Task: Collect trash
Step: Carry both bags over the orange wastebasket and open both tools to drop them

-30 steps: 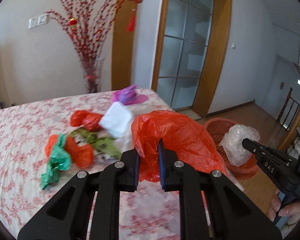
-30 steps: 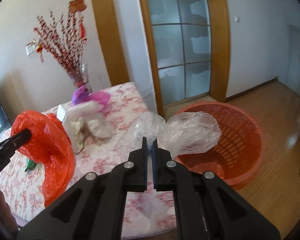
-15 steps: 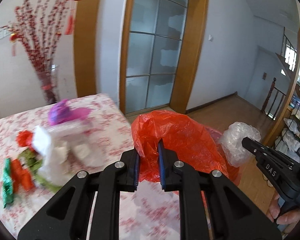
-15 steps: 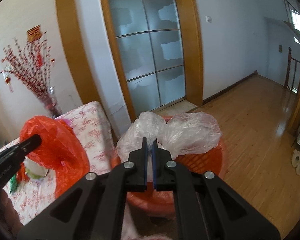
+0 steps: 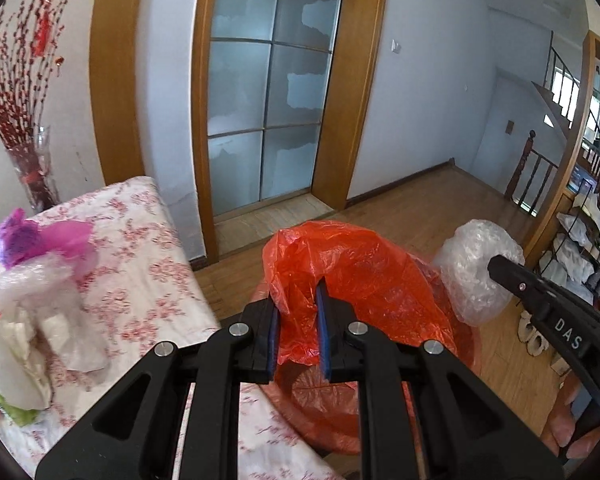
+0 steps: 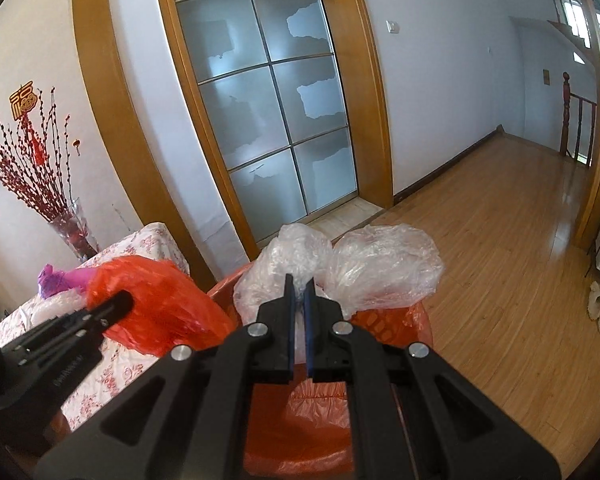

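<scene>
My left gripper (image 5: 298,300) is shut on a crumpled red plastic bag (image 5: 356,272) and holds it over the orange basket (image 5: 324,420) on the floor. It shows from the side in the right wrist view (image 6: 120,304) with the red bag (image 6: 160,308). My right gripper (image 6: 299,294) is shut on a clear plastic bag (image 6: 380,268) above the same basket (image 6: 380,320). It shows in the left wrist view (image 5: 500,266) with the clear bag (image 5: 472,264).
The floral-cloth table (image 5: 140,280) lies at left with white plastic (image 5: 40,300) and a purple bag (image 5: 40,236). A vase of red branches (image 5: 32,176) stands by the wall. A glass door (image 5: 268,100), wood floor (image 6: 500,240) and a rack (image 5: 580,232) are beyond.
Both grippers have swung right with their bags, away from the table and out over the orange basket. The trash on the table has slid to the left edge of view.
</scene>
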The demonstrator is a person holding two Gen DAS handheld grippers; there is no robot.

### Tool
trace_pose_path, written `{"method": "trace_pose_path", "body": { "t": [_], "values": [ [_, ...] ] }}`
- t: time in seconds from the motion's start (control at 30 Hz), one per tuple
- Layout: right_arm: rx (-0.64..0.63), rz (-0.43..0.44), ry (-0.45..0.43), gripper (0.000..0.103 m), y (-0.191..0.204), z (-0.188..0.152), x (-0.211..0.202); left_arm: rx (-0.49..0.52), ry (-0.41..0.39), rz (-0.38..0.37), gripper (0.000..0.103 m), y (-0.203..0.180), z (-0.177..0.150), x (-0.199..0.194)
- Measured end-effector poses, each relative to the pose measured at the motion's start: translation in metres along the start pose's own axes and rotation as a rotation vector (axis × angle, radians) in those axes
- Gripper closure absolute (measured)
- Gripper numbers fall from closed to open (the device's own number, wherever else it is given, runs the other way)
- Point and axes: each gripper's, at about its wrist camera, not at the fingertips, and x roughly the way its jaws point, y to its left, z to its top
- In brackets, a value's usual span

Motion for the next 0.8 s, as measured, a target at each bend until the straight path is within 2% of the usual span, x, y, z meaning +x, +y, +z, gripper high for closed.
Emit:
{"method": "trace_pose_path", "body": {
  "t": [0.33, 0.5, 0.53, 0.57, 0.63, 0.73, 0.8],
  "values": [
    [0.036, 0.006, 0.016, 0.097, -0.016, -0.002, 0.017, 0.011, 0.039, -0.037, 0.088, -0.013, -0.004, 0.025],
    [0.066, 0.018, 0.033, 0.093, -0.025, -0.005, 0.028, 0.004, 0.068, -0.038, 0.085, -0.013, -0.009, 0.034],
    [0.072, 0.023, 0.036, 0.090, -0.028, -0.005, 0.030, 0.003, 0.072, -0.038, 0.081, -0.012, -0.009, 0.035],
    [0.079, 0.025, 0.037, 0.076, -0.026, -0.004, 0.031, 0.001, 0.076, -0.039, 0.077, -0.012, -0.009, 0.036],
    [0.102, 0.030, 0.035, 0.061, -0.031, -0.005, 0.032, -0.008, 0.083, -0.042, 0.064, -0.010, -0.010, 0.039],
    [0.114, 0.024, 0.036, 0.059, -0.034, -0.008, 0.032, -0.006, 0.090, -0.036, 0.054, -0.010, -0.012, 0.039],
    [0.109, 0.006, 0.031, 0.056, -0.036, -0.009, 0.032, -0.010, 0.092, -0.027, 0.051, -0.007, -0.013, 0.039]
  ]
}}
